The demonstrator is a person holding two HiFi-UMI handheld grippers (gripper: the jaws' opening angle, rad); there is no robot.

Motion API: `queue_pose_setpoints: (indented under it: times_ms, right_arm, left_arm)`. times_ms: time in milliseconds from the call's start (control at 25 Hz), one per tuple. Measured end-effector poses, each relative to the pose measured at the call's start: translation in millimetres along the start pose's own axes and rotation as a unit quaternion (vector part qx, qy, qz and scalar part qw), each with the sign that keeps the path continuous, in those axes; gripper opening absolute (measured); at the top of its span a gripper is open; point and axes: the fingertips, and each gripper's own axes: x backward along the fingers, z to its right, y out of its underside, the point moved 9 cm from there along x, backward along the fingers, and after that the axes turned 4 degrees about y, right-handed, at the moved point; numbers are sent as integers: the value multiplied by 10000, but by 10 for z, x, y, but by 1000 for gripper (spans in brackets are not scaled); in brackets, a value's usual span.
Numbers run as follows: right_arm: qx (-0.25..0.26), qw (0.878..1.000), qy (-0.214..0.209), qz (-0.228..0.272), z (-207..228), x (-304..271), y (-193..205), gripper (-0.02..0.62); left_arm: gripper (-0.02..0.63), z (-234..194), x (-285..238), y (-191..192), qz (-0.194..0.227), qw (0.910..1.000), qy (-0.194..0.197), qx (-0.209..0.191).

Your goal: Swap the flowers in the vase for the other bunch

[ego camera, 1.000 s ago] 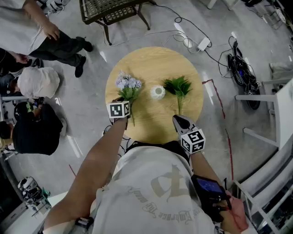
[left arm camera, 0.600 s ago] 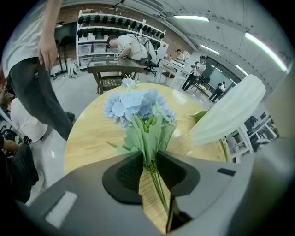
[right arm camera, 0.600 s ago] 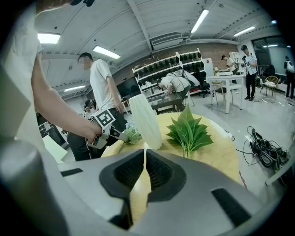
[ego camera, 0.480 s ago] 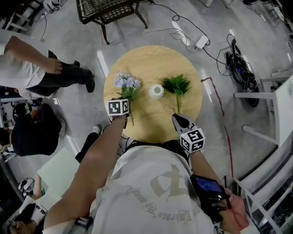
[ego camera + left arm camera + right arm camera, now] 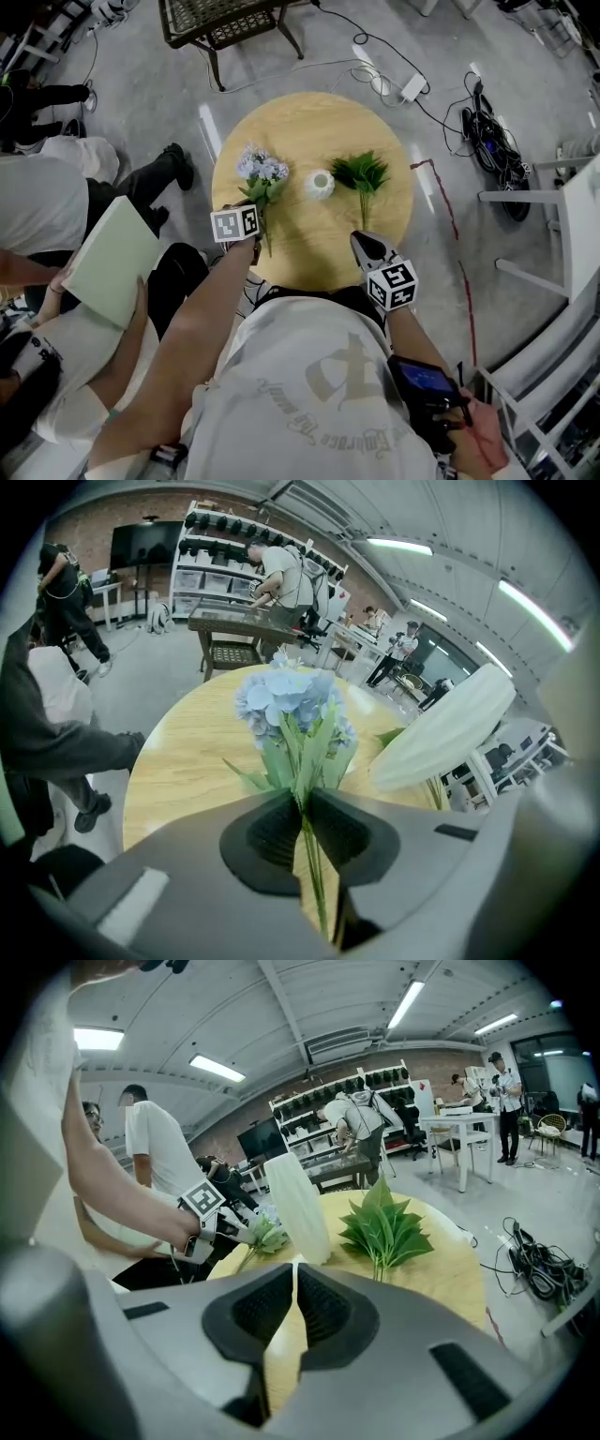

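A bunch of blue flowers (image 5: 260,171) lies on the left of the round wooden table (image 5: 309,122). My left gripper (image 5: 257,232) has just been closing and is now shut on its green stems, which run between the pads (image 5: 272,832) in the left gripper view, blooms (image 5: 291,696) beyond the tips. A white vase (image 5: 321,184) stands empty at the middle. The green leafy bunch (image 5: 364,174) lies to its right. My right gripper (image 5: 361,242) hangs shut and empty over the table's near edge, behind the leafy bunch's stem; its view shows the vase (image 5: 298,1204) and leaves (image 5: 384,1227) ahead.
People crowd the floor at the left, one holding a pale green sheet (image 5: 108,262). A chair (image 5: 225,23) stands beyond the table. Cables and a power strip (image 5: 412,89) lie at the far right, with white frames (image 5: 553,225) along the right edge.
The left gripper's jaws have closed on the blue flowers' stems and its marker cube has shifted slightly left. The people at the left have moved, and one with a pale green sheet has come closer.
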Motion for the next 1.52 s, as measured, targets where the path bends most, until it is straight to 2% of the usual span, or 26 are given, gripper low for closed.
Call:
queue_pose_setpoints:
  times_ms: [400,680,880,1040,1520]
  right_arm:
    - [34,10000,-51,55,21,41,43,17]
    - [17,9999,-53,94,6,89,58,17]
    - [104,9995,-237,182,-105,18,-99,16]
    - [160,9996,-189,163,-11,75,-59,17]
    - [294,9991,-154,281,132,83,-106,16]
  left_arm:
    - [25,148,210,60,628,9978,195,0]
    - [25,327,371,-16,1044,9930,452,-328]
    - [25,364,707,-192,1342,9885,434,-550]
    - [25,499,698,-152,1467,9850,531,-731]
    - [25,694,931,-242,2042,9720,652,-966]
